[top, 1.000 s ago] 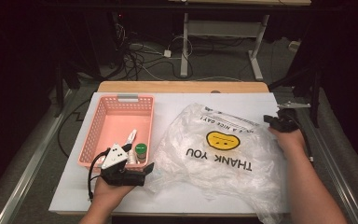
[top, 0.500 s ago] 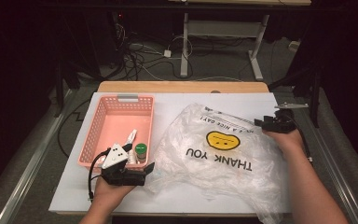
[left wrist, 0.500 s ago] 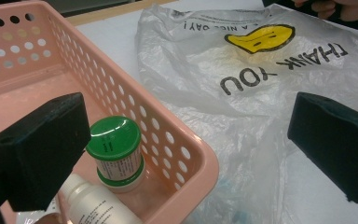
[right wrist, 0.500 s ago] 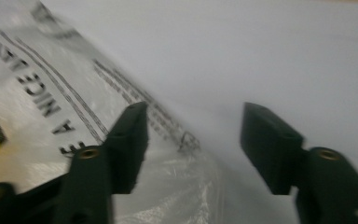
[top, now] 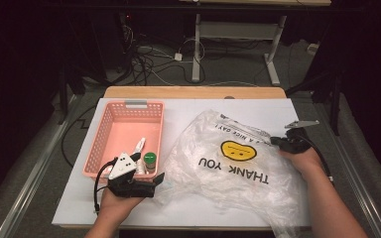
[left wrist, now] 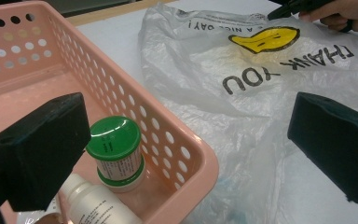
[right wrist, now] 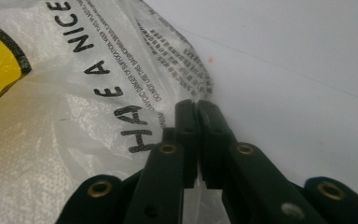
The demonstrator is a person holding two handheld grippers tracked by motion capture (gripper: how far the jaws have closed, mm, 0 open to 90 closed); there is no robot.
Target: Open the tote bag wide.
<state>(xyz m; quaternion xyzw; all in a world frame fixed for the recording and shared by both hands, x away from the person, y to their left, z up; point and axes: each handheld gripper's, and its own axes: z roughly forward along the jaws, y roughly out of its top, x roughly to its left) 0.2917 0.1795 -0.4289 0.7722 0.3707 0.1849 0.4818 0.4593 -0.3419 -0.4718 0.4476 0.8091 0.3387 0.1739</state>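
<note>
**Bag edge pinched, other tool waiting**

Bag (top: pixel 233 163) lies flat across the middle and right of the desk (top: pixel 188 111), print facing away from the person, smiley near its centre. Its far edge, the one with the small warning text, runs toward 2 o'clock.

Right tool (top: pixel 278 142) sits at that edge, about 3 o'clock from the smiley. In the right gripper view its jaws are pressed together, tips at the printed hem of the bag (right wrist: pixel 98 116); film seems caught between them, though the tips hide the contact itself. They have just been closing, opening and closing again. Likely reason: thin film lying flat gives little to bite, so the hem, slightly raised off the desk, is the natural place to take hold and lift an opening.

Left tool (top: pixel 149 181) rests at 7 o'clock from the bag, jaws spread wide, nothing between them. It straddles the near corner of the basket (top: pixel 101 136) and the bag's left margin, probably parked ready to take the opposite side of the mouth.

Basket sits at 9 o'clock of the bag, just beside it. Inside, at its near corner, a green-capped jar (left wrist: pixel 116 151) stands upright with a white bottle (left wrist: pixel 98 203) lying against it.
</note>
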